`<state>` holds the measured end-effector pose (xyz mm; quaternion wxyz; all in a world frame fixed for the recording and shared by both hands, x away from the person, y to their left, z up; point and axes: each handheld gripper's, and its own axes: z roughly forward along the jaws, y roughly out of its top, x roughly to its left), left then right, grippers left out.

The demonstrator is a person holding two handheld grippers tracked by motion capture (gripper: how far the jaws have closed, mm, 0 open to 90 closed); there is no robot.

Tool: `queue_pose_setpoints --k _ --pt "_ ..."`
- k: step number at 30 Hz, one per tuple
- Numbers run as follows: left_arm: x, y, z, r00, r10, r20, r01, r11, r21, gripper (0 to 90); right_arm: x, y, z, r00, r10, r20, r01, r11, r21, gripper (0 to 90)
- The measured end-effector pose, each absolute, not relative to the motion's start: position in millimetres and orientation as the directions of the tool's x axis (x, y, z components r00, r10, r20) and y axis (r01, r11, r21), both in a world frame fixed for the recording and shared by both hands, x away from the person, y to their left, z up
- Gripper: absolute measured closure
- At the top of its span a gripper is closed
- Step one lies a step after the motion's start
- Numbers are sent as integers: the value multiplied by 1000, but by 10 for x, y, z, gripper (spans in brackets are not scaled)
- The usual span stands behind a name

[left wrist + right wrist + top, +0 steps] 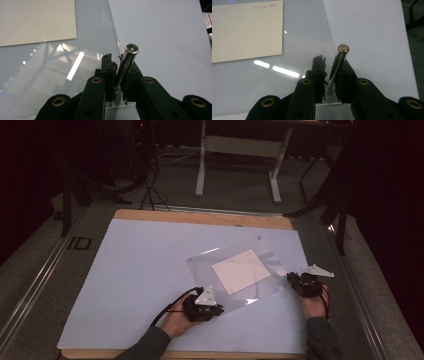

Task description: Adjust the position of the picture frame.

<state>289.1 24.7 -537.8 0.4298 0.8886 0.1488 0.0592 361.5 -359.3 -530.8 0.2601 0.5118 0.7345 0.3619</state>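
Note:
A clear acrylic panel (270,255) lies askew on the white sheet, with a cream card (241,271) under it. Short shiny metal posts stand at its corners. My left gripper (219,309) is at the panel's near corner, shut on one metal post (128,62) that rises between its jaws (119,68). At the panel's right corner my right gripper (291,278) is shut on another metal post (339,62), which leans slightly between the black jaws (332,68). The card (35,21) lies to the upper left of each gripper's view (244,31).
The white sheet (140,275) covers a wooden table (200,216) whose edge shows at the back and front. Behind the table are a white desk frame (240,150) and cables (150,185) on the grey floor. A metal rail (30,285) runs along the left.

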Motion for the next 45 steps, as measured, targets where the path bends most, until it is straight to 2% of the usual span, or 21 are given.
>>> queue_pose_setpoints --k 3,7,14,23,34,38,45 --pt "2886 236 -5358 955 296 15 179 -615 768 831 3640 -3591 -5337 -325 946 -14 571 209 794 838" --pt "2849 192 -5321 956 277 99 114 -659 743 841 3649 -3589 -5335 -328 945 -21 566 214 796 847" --pt "2773 203 -5232 954 259 149 68 -674 735 834 3732 -3477 -5302 -326 943 -65 516 235 823 847" --pt "2586 305 -5083 940 275 204 46 -693 719 822 4045 -3119 -5307 -377 925 -43 505 244 828 845" --pt "2372 503 -4972 922 322 215 78 -699 711 814 4514 -2392 -5209 -507 862 -25 482 307 821 849" --pt "2299 504 -4954 918 322 234 80 -725 684 807 4669 -2060 -5224 -523 852 9 495 295 817 854" --pt "2142 454 -4991 913 316 259 74 -750 657 796 4859 -1457 -5217 -609 793 7 484 365 795 854"
